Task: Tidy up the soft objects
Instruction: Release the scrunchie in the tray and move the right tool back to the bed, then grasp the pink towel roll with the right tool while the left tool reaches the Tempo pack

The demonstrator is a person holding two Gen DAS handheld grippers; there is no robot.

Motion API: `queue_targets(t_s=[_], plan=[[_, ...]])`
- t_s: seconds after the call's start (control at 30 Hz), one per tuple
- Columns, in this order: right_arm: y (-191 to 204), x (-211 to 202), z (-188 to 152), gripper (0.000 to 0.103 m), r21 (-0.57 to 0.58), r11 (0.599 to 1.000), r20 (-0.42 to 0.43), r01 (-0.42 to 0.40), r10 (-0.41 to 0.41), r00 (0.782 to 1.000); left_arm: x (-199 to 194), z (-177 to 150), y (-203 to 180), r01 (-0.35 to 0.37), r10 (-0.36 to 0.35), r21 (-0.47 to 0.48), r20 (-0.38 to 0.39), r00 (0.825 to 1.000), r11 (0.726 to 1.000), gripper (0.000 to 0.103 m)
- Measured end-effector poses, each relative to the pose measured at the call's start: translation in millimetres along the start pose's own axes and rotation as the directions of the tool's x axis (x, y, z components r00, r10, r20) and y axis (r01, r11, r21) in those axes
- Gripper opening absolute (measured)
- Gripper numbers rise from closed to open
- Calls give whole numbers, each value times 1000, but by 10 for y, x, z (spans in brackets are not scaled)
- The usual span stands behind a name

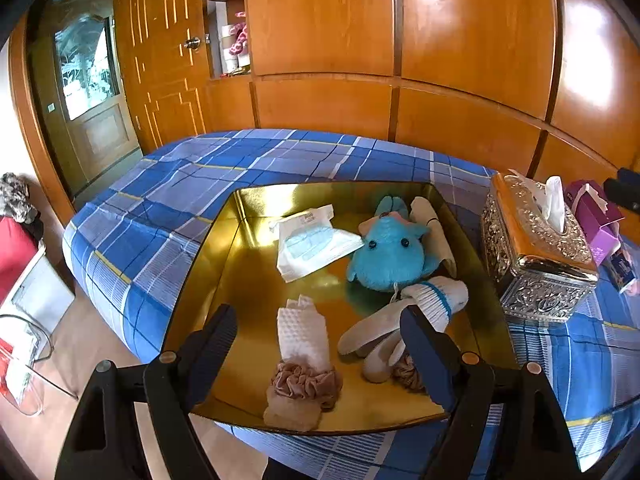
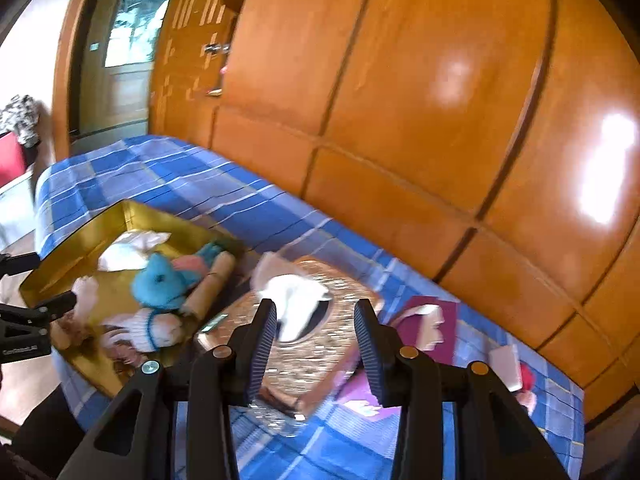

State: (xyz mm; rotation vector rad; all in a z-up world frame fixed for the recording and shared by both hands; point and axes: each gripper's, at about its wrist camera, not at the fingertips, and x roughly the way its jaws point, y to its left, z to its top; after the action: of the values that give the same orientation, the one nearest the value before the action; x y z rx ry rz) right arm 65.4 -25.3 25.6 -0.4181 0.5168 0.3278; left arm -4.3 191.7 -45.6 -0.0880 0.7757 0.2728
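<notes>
The gold tray [image 1: 240, 248] sits on the bed near its front edge and already holds the soft things: blue plush [image 1: 386, 258], striped sock [image 1: 434, 300], mask packet [image 1: 312, 242], white cloth [image 1: 304, 334], scrunchie [image 1: 306, 384]. The left gripper [image 1: 318, 344] hovers over the cloth, jaws wide apart and empty. The right gripper [image 2: 315, 342] hangs above the tissue box [image 2: 304, 336], jaws partly apart, gripping nothing. Pulling 1 tissue [image 2: 294, 300] could tear it or drag the box toward the tray. The right view is blurred; probably no print is readable, and the mask packet's label is too small
</notes>
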Motion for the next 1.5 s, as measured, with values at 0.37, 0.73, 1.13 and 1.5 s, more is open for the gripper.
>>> queue_targets(t_s=[0.37,0.73,1.13,1.5], plan=[[-608,-168,-114,40,85,989,32,119,-122,992,-119,234,-267,10,-13,65,42,999,998,84],[-1285,-247,-372,40,189,956,-10,227,-229,973,-217,531,-663,59,-70,137,79,994,989,84],[-3324,110,-1705,40,667,644,-320,374,-205,925,-440,915,-1199,166,-199,226,132,971,960,84],[-3844,529,-2286,40,766,511,-406,389,-85,910,-655,1151,-1904,311,-363,310,126,923,899,84]])
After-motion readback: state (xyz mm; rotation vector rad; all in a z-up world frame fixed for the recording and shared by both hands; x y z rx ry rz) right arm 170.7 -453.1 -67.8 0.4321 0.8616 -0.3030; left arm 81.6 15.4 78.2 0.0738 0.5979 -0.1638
